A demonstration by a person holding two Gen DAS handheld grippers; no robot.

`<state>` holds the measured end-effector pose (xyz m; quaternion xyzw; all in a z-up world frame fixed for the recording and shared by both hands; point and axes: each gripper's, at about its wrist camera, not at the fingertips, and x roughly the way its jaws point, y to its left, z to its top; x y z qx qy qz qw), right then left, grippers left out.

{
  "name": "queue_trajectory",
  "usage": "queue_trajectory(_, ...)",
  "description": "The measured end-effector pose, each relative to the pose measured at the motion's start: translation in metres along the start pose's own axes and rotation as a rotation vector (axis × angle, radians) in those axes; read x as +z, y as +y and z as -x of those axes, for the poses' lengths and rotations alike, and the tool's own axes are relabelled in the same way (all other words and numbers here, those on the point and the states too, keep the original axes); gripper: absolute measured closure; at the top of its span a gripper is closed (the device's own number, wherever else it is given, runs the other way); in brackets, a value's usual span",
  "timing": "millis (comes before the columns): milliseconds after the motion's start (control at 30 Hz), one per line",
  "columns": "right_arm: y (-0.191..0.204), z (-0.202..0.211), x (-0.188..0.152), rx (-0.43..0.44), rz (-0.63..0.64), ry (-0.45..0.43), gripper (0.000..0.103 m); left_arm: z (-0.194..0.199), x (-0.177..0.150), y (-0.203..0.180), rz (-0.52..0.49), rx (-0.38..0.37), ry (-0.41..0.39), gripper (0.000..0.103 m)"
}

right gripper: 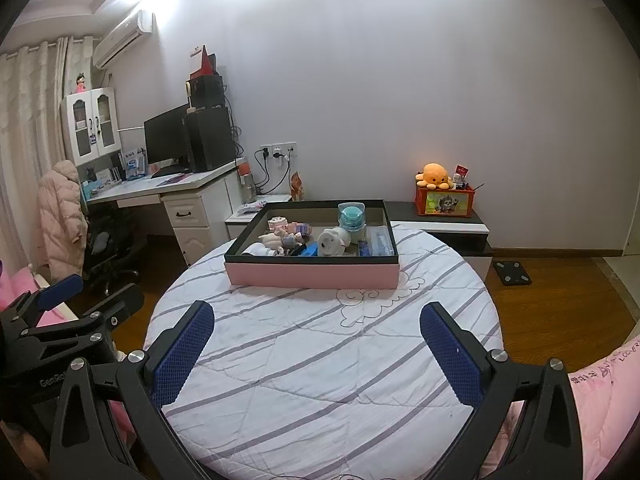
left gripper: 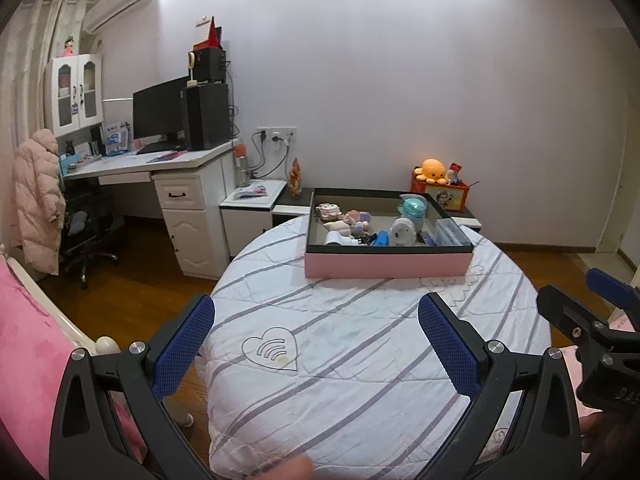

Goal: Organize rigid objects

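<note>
A pink box with a dark rim (left gripper: 386, 264) (right gripper: 312, 274) stands at the far side of a round table under a striped white cloth (left gripper: 340, 340) (right gripper: 320, 360). In it lie a teal-and-white device (left gripper: 412, 206) (right gripper: 351, 216), a white round gadget (left gripper: 404, 232) (right gripper: 332, 242), small pink and purple toys (left gripper: 352, 220) (right gripper: 286, 234), a blue item (left gripper: 382, 239) (right gripper: 308, 250) and a clear case (left gripper: 450, 232) (right gripper: 380, 240). My left gripper (left gripper: 316, 316) and right gripper (right gripper: 318, 322) are both open and empty, held over the near half of the table, well short of the box.
A white desk with monitor and speakers (left gripper: 176, 120) stands at the back left, with an office chair and a pink coat (left gripper: 36, 200). A low black-and-white cabinet carries an orange box with a plush octopus (right gripper: 436, 178). Pink bedding (right gripper: 608, 400) lies at the right.
</note>
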<state>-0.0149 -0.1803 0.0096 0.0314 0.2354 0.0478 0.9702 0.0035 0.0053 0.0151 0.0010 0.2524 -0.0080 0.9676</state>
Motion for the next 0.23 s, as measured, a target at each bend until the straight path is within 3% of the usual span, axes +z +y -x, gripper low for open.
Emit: queue_trajectory(233,-0.0026,-0.0020,-0.0009,0.001,-0.007,0.010,0.000,-0.0016,-0.0009,0.0080,0.030,-0.032,-0.006,0.000)
